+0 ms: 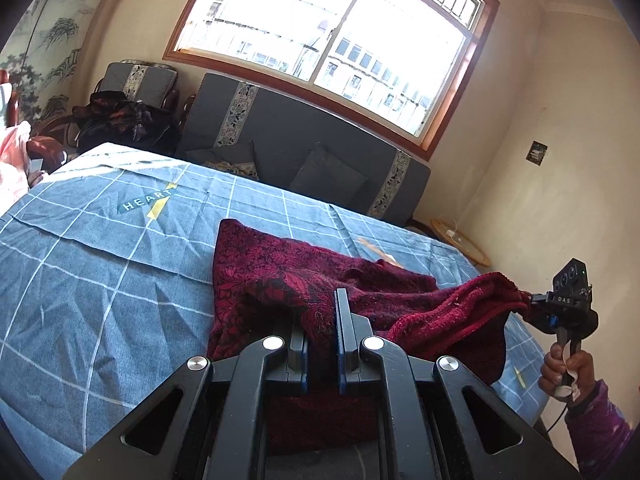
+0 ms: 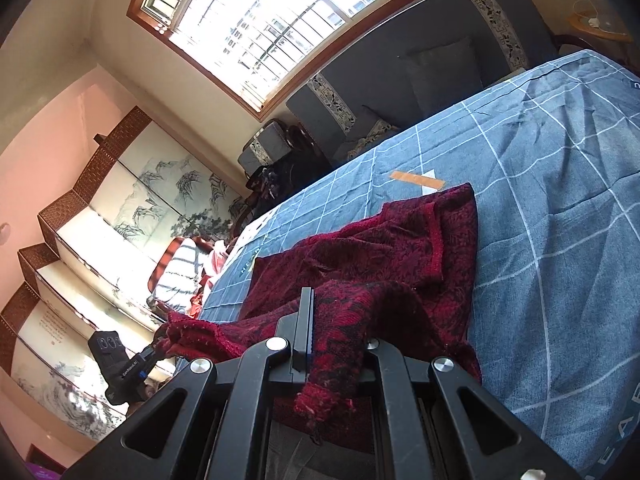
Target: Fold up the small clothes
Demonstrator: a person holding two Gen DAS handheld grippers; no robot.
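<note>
The fold is only at its start, as far as the pictures show. A dark red knitted garment point(image 1: 320, 276) lies rumpled on the blue checked bedspread point(image 1: 100, 260) in the lower middle of the left wrist view, with no neat crease or flat panel anywhere on it. The left gripper point(image 1: 322, 320) has its jaws nearly together, pinching a bunch of the red knit at the near edge. The right gripper point(image 1: 530, 300), seen at the right edge of that view with the person's hand point(image 1: 566, 372) below it, grips another edge of the garment and holds it lifted clear of the bed. In the right wrist view the right gripper point(image 2: 320, 332) is likewise clamped on the red cloth, a frayed end hanging below its fingers, while the far part of the garment point(image 2: 400, 240) rests in loose overlapping folds in the middle of the frame. Spreading it flat, folding it and tidying it all appear left to do.
</note>
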